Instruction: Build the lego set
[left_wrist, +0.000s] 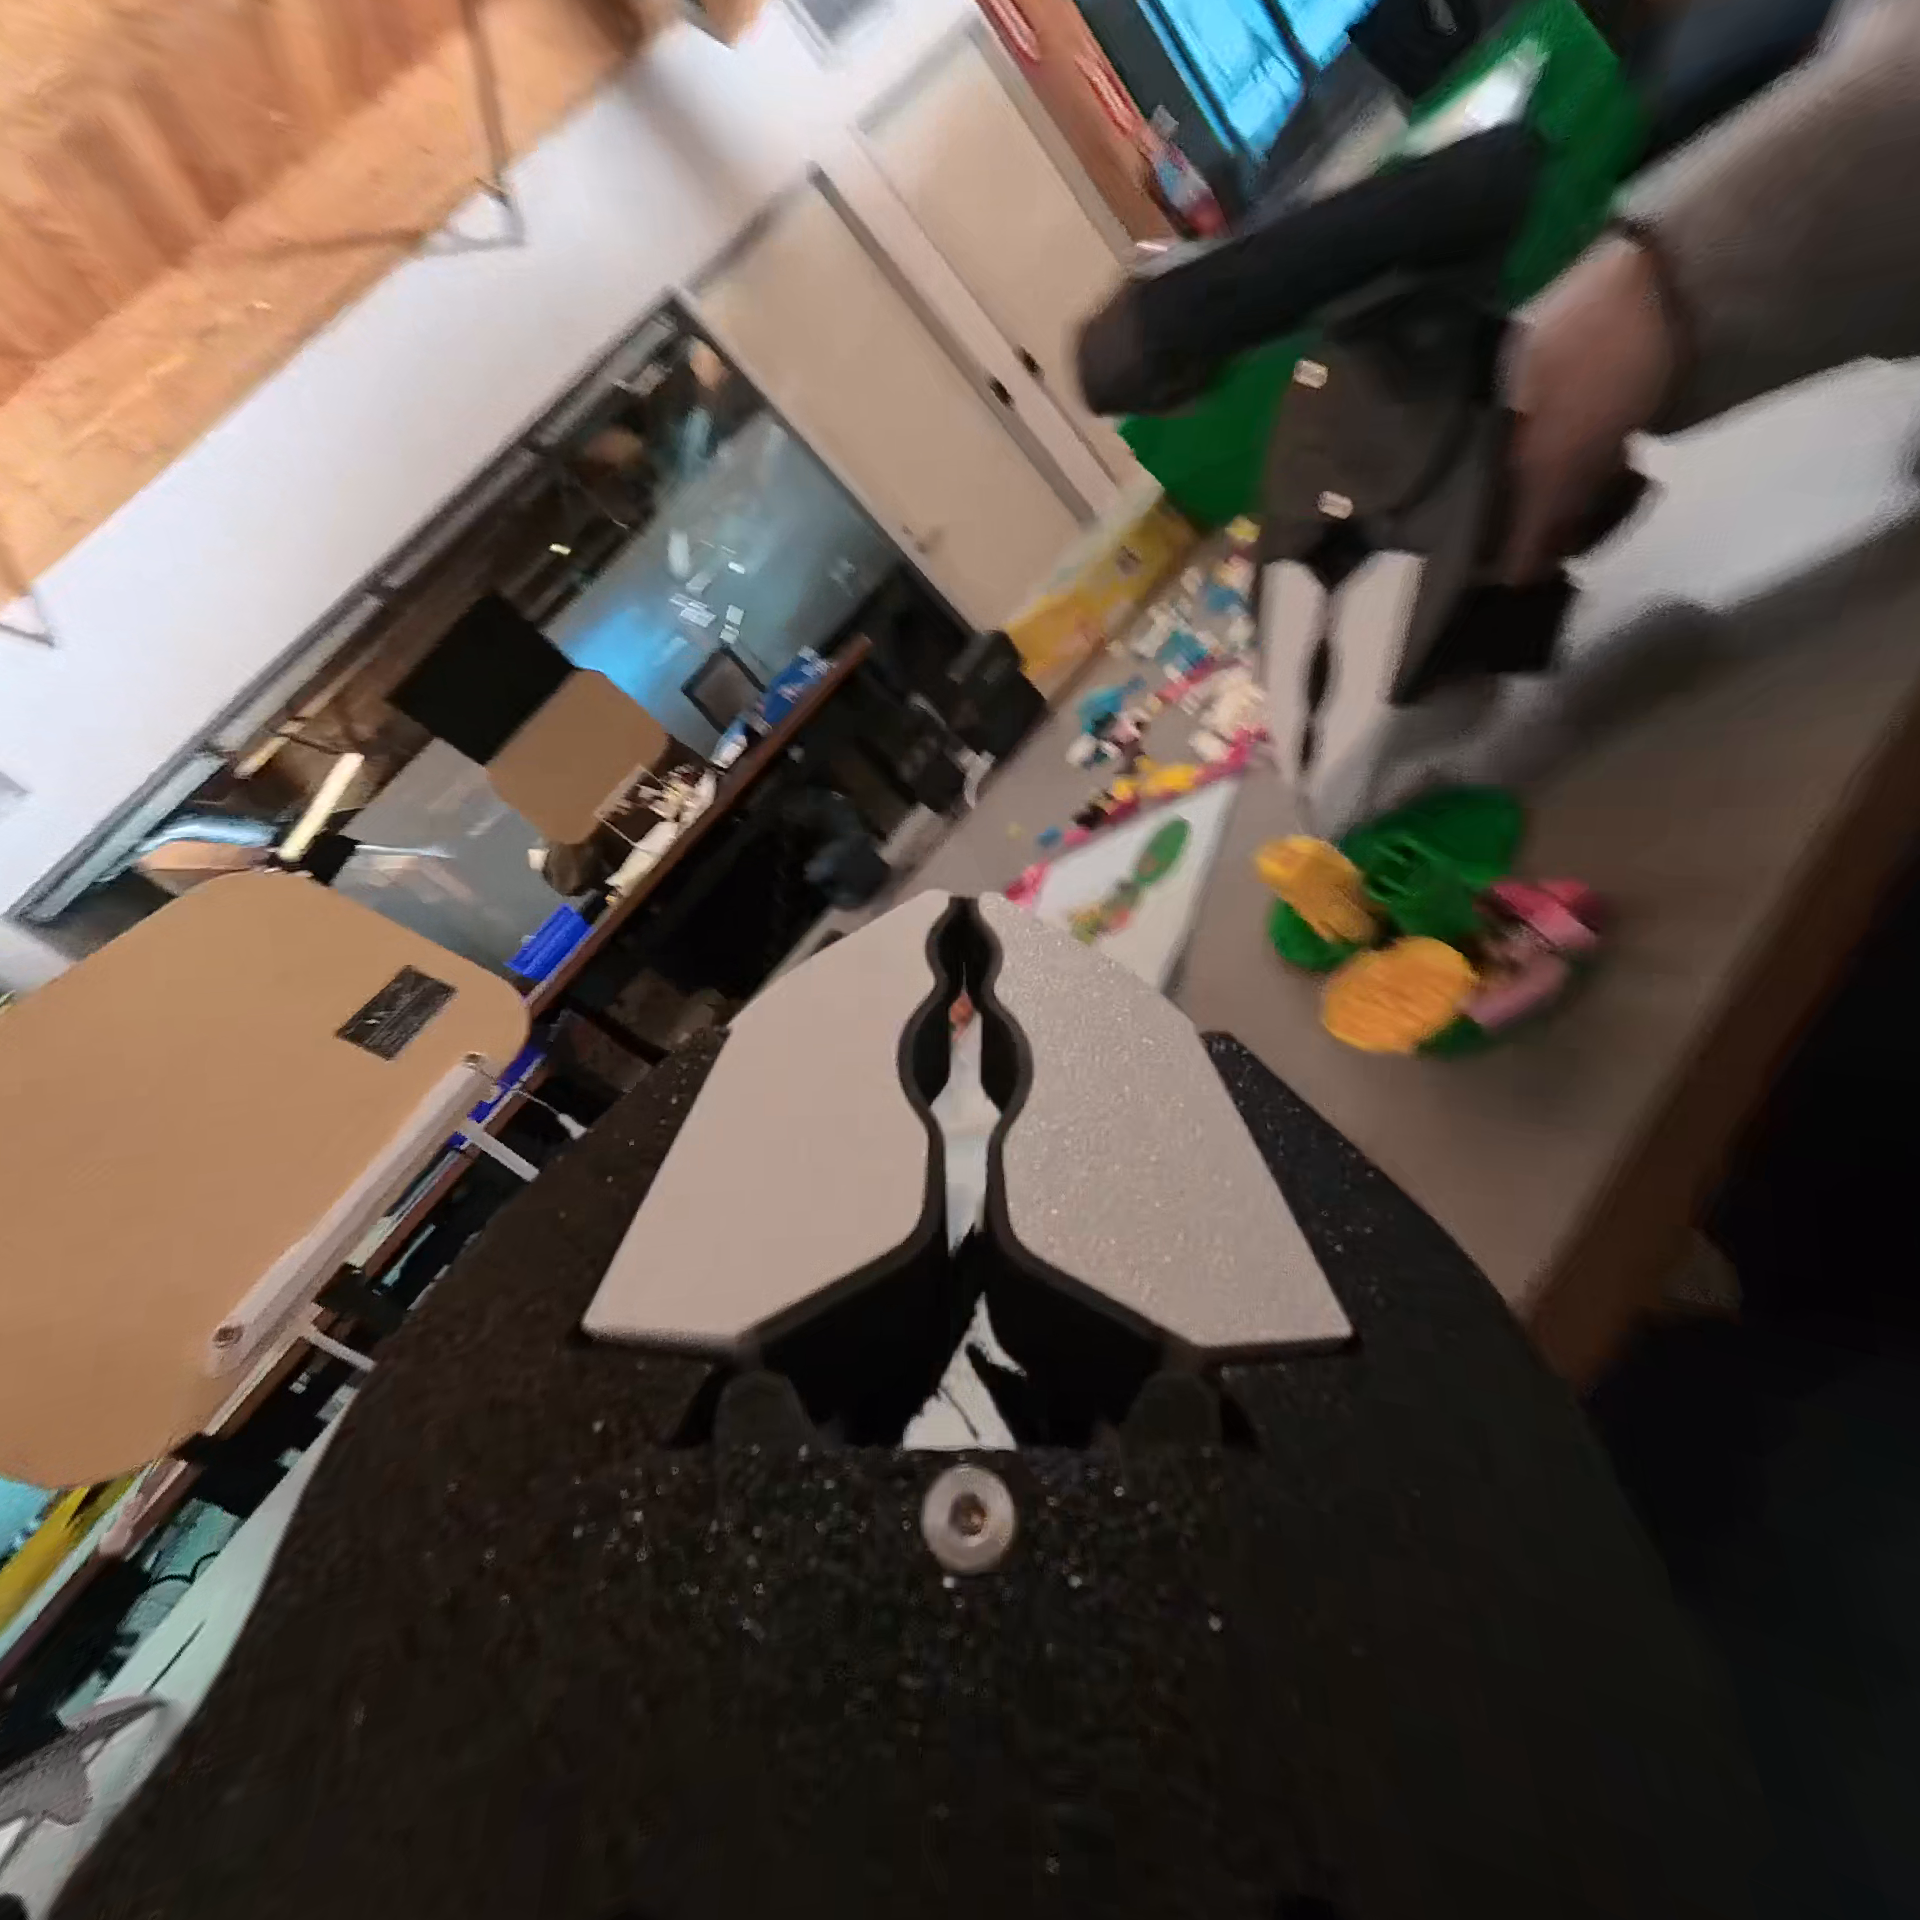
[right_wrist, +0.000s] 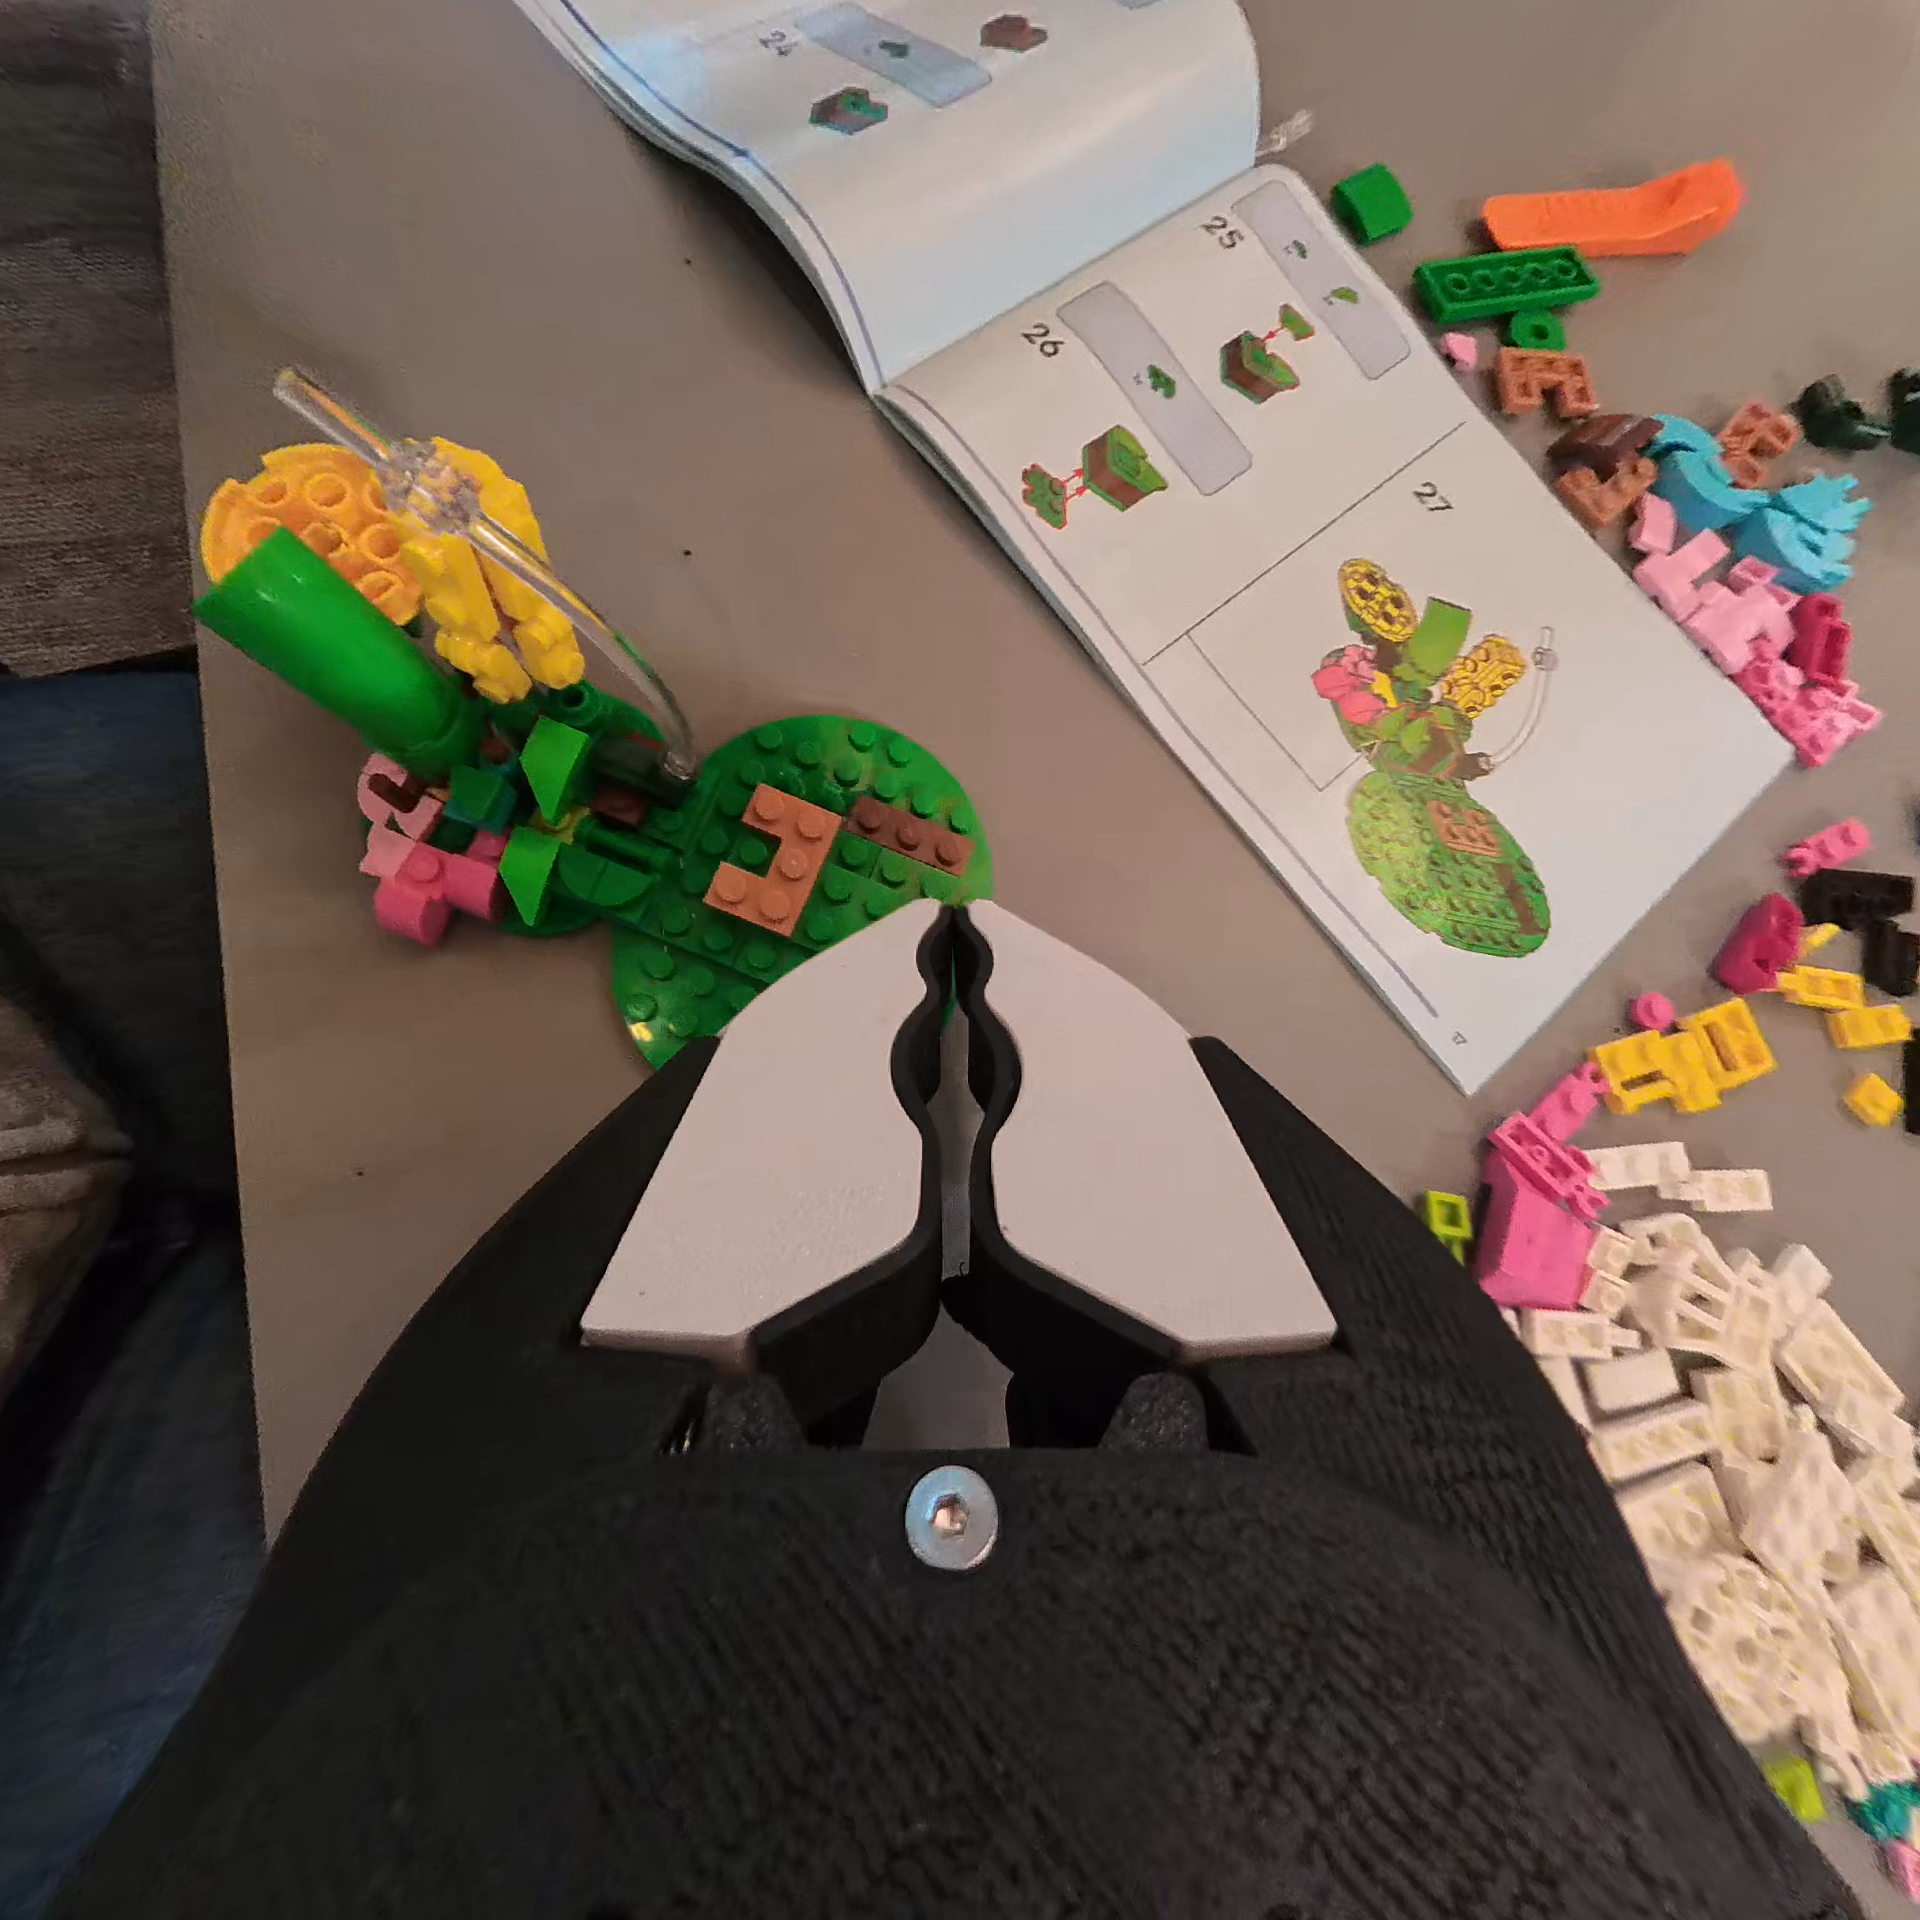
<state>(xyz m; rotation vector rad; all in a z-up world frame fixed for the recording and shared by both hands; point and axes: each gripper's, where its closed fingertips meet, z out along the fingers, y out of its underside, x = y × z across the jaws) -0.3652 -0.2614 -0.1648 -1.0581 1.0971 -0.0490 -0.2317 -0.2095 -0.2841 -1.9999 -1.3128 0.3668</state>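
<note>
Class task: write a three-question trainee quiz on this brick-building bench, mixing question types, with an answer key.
1. True or false: the right gripper is shut with nothing between its fingertips.
2. What lies open on the table beyond the green brick model? A) a tablet B) an instruction booklet C) a tray
3. What colour is the big heap of loose bricks to the right of the right gripper?

Key: 1 true; 2 B; 3 white.

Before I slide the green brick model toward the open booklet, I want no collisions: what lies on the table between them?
Nothing: the right wrist view shows bare grey table between the green brick model and the open booklet.
</note>
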